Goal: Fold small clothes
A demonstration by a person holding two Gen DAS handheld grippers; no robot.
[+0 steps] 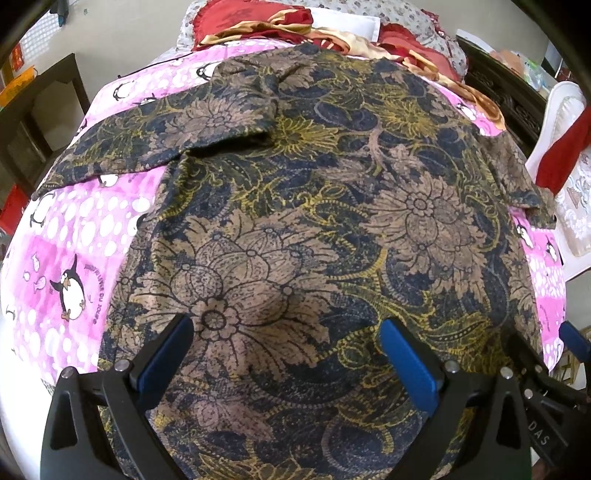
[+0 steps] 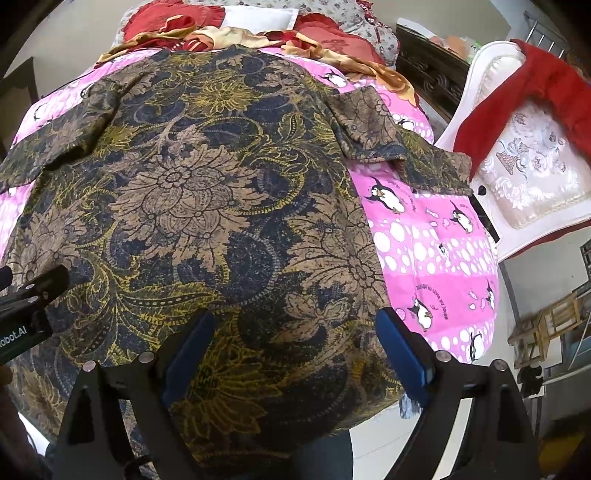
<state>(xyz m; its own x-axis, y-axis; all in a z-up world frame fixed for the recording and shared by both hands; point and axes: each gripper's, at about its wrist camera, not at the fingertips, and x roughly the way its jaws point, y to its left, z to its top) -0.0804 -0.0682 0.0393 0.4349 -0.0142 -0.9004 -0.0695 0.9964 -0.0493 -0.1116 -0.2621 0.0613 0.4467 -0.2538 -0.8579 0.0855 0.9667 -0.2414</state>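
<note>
Shirt (image 1: 314,206) lay spread flat on the penguin bedsheet (image 1: 74,258) ahead of and beneath both tongs, left (image 1: 288,354) and right (image 2: 295,343), each gaping and empty, where a shallow pinch risked bunching its hem.

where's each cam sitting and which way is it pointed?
Left wrist: on the left gripper, above the near hem of the floral shirt, facing the pillows; own open blue fingers show, right gripper at the right edge.
Right wrist: on the right gripper, further right, same heading; open fingers, white chair beside the bed.
Shared: shirt, pink penguin sheet, red pillows.
</note>
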